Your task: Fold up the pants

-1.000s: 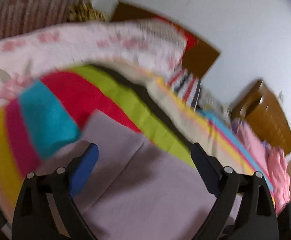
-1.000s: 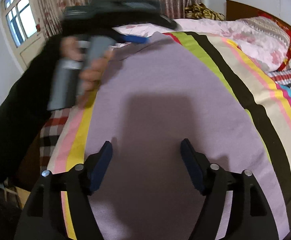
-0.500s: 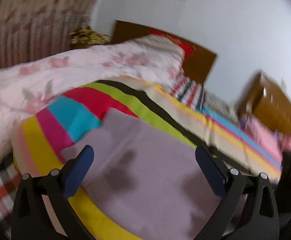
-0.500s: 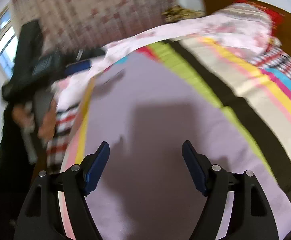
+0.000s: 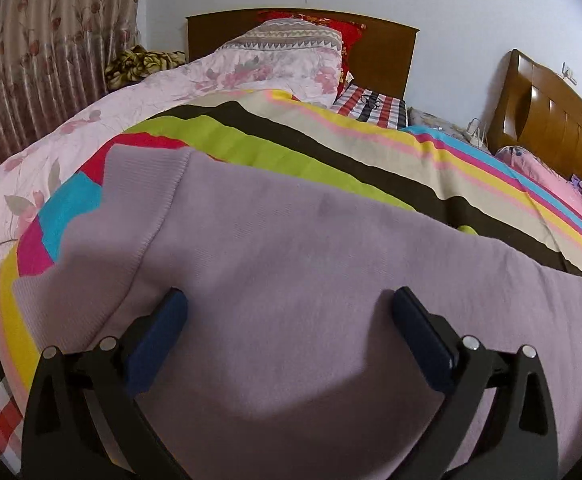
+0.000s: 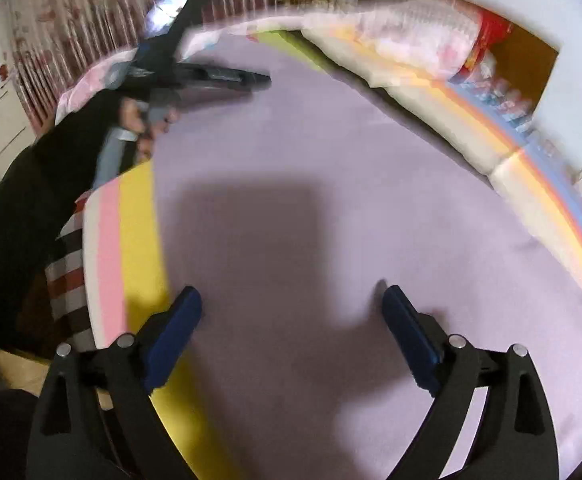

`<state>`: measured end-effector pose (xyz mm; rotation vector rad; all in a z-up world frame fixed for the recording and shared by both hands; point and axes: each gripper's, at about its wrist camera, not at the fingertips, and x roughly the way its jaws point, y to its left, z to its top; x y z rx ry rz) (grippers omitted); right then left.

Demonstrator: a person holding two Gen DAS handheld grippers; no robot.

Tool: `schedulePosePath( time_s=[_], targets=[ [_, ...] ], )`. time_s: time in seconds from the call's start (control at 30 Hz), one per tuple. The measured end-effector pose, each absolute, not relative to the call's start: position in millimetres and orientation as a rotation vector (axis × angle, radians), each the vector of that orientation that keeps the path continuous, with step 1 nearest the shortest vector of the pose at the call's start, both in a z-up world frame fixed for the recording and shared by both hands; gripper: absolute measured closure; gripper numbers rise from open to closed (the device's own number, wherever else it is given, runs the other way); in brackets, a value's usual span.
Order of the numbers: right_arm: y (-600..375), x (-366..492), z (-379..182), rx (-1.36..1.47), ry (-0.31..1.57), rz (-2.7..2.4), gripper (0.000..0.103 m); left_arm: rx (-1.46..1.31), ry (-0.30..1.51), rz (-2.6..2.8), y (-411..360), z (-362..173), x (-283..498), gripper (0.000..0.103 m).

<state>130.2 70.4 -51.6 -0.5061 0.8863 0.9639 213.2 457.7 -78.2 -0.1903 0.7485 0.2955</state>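
Note:
The lilac pants (image 5: 291, 248) lie spread flat on the striped bedspread (image 5: 331, 148), with a ribbed band at the far left end (image 5: 147, 168). My left gripper (image 5: 289, 300) is open and empty, just above the cloth near that band. My right gripper (image 6: 291, 300) is open and empty, low over the pants (image 6: 331, 184) close to their edge by the yellow stripe (image 6: 143, 240). In the right wrist view the left gripper (image 6: 211, 78) shows at the far end, held in a hand, blurred.
A pink floral quilt (image 5: 91, 128) is heaped along the left and far side. Pillows (image 5: 291, 40) lean on the wooden headboard (image 5: 379, 52). A second wooden bed frame (image 5: 547, 116) stands to the right. The bed edge (image 6: 87, 280) drops off at the left.
My left gripper has swung level and come down closer over the pants near the ribbed end. My right gripper has shifted toward the pants' left edge; the view is still blurred.

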Motion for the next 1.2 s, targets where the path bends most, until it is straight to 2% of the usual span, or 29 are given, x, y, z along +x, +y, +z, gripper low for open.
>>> schedulePosePath(
  time_s=[0.13,0.17,0.23,0.33,0.4,0.5,0.6,0.63,0.73,0.9,1.03,1.2],
  targets=[
    [32,113,-42,-0.502,0.926,0.986,0.013,-0.186,0.771,0.351,453,-71,210,0.001],
    [16,116,-35,-0.453,0.907,0.955,0.013,-0.185,0.789,0.416,444,-58,203,0.005],
    [-27,126,-18,-0.346,0.872,0.866,0.013,-0.112,0.709,0.440,414,-26,177,0.005],
    [-104,151,0,-0.208,0.806,0.679,0.012,-0.220,0.562,0.252,361,18,129,0.002],
    [-147,165,1,-0.154,0.818,0.570,0.012,-0.232,0.567,0.079,309,25,119,0.002],
    [-206,181,-8,-0.105,0.840,0.435,0.012,-0.129,0.673,-0.135,223,3,123,0.002],
    [-254,195,-36,-0.101,0.965,0.314,0.012,-0.095,0.789,-0.258,170,-30,129,0.002],
    [-272,195,-56,-0.116,1.059,0.307,0.011,-0.089,0.815,-0.279,159,-39,130,0.002],
    [-295,166,-62,-0.172,1.067,0.459,0.010,0.073,0.842,-0.246,129,-57,127,0.002],
    [-307,160,-49,-0.183,1.113,0.457,0.011,0.097,0.861,-0.234,124,-60,130,0.002],
    [-294,173,-22,-0.078,0.965,0.487,0.010,0.097,0.856,-0.233,126,-59,129,0.001],
    [-257,205,-25,-0.192,0.912,0.291,0.010,0.094,0.852,-0.237,128,-58,131,0.002]
  ],
)
